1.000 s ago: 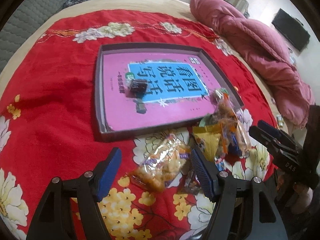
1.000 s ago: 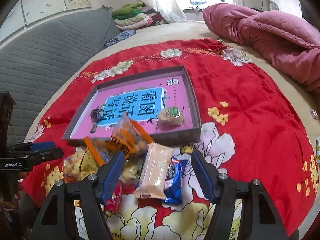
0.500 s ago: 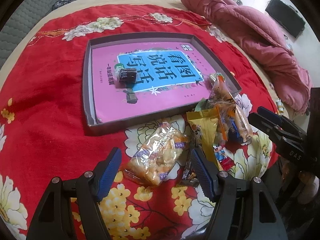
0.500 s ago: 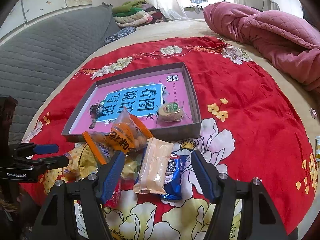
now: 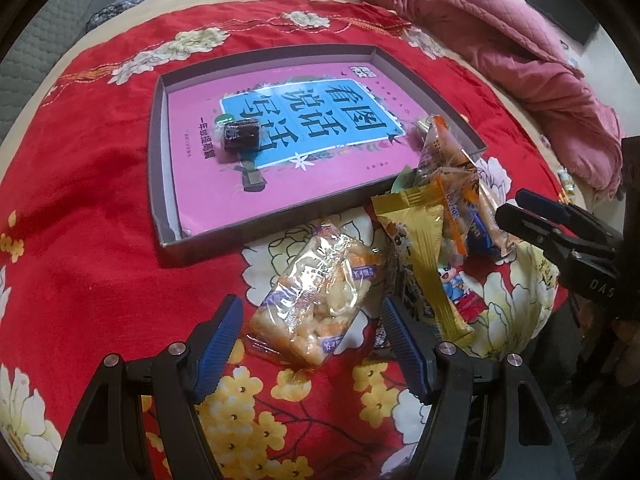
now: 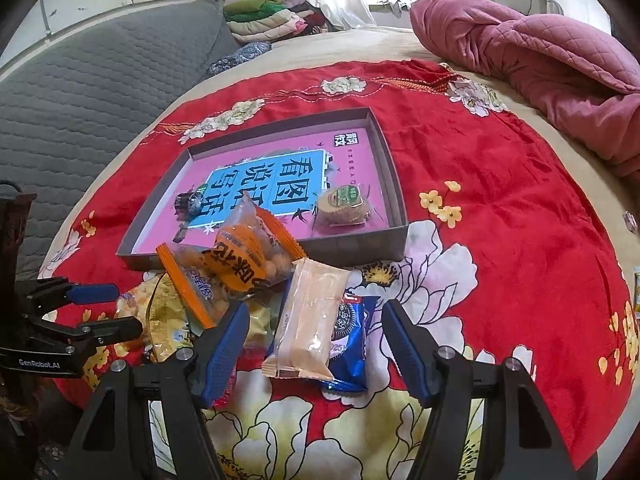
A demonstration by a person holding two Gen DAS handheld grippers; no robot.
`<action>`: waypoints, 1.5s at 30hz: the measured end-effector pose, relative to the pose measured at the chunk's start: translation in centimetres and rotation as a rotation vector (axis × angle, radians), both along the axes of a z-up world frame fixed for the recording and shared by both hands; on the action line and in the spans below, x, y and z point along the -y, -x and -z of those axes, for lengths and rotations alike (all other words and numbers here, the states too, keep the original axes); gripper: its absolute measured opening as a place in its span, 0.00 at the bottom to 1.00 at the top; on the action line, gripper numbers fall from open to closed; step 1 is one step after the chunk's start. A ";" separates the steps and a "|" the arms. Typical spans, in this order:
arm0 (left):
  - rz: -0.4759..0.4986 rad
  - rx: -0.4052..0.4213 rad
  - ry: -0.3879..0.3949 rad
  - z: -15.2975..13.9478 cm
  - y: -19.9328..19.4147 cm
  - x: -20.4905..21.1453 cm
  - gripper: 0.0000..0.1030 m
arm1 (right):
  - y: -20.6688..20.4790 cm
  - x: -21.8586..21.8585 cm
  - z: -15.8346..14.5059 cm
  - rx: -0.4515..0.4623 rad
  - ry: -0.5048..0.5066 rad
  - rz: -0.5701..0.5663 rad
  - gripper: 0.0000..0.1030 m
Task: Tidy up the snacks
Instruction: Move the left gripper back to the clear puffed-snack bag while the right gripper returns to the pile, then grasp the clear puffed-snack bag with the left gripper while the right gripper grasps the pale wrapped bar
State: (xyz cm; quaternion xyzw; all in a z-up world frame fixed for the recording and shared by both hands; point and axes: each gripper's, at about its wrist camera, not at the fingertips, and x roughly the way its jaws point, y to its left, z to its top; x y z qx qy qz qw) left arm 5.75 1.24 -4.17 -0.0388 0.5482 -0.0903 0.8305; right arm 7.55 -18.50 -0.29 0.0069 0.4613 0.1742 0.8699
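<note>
A shallow grey tray (image 5: 160, 160) (image 6: 360, 244) lined with a pink book lies on the red flowered blanket. Inside it are a dark wrapped sweet (image 5: 240, 134) (image 6: 188, 202) and a round cake with a green label (image 6: 342, 204). Loose snacks are piled against the tray's near edge, among them an orange bag (image 6: 248, 256) (image 5: 444, 152) and a gold packet (image 5: 420, 240). My left gripper (image 5: 312, 344) (image 6: 116, 308) is open, and a clear bag of puffs (image 5: 320, 296) lies between its fingers, untouched. My right gripper (image 6: 314, 346) (image 5: 520, 210) hangs open over a pale peach packet (image 6: 312, 320) that rests on a blue cookie packet (image 6: 352, 340).
A pink quilt (image 6: 540, 52) is bunched at the far right of the bed. At the left runs a grey padded headboard (image 6: 80, 100), with folded clothes (image 6: 264, 16) at the back. The blanket (image 6: 500, 200) lies bare to the right of the tray.
My left gripper has rolled and edged in, so the clear bag of puffs now sits further up between its fingers. The right gripper has stayed still.
</note>
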 end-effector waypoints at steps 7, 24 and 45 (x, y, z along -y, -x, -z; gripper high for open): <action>0.005 -0.005 -0.028 1.0 -0.1 0.2 0.71 | 0.0 -0.2 0.4 -0.006 0.006 -0.007 0.66; -0.010 -0.008 -0.009 2.1 -0.7 -0.2 0.71 | -0.2 -1.4 1.6 -0.003 0.059 -0.041 0.46; -0.022 0.009 0.048 2.8 -0.9 -0.4 0.67 | -0.3 -0.9 1.2 0.003 0.009 -0.055 0.26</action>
